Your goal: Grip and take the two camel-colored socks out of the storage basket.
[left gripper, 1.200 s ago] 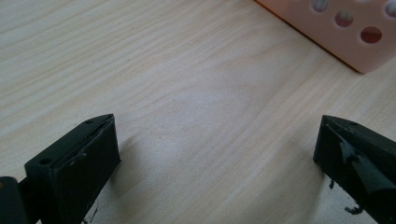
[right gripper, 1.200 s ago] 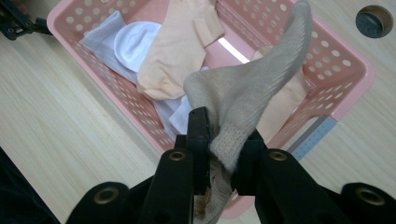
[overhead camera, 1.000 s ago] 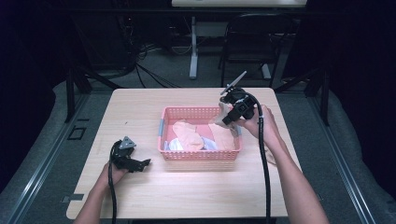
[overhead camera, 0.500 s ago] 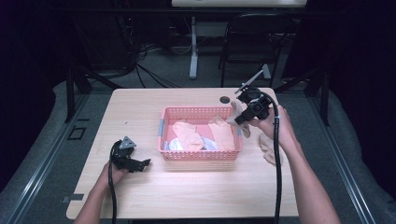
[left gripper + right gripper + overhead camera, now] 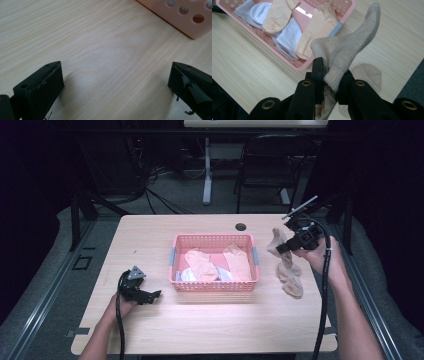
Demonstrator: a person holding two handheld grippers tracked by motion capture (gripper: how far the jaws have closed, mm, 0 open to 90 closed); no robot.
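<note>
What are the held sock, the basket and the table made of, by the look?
Sock: beige knit fabric, matte; ribbed weave shows, and it hangs limp from the right gripper. Basket: pink plastic, probably moulded; smooth perforated walls with a slight sheen. Table: pale wood grain, matte; solid wood or laminate, can't tell.

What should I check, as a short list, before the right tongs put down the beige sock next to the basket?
1. Grip: right tongs shut on the beige sock, pinched near its cuff: ok.
2. Sock out of the pink basket: it hangs to the right of the basket, over the table: ok.
3. Landing place: another beige sock already lies there; bare wood beside it: ok.
4. Sock off the table: in the high view its lower end overlaps the lying sock: cannot tell.
5. Left tongs out of the way: open, resting on the table left of the basket: ok.
6. Basket still has socks to take: ok.
</note>
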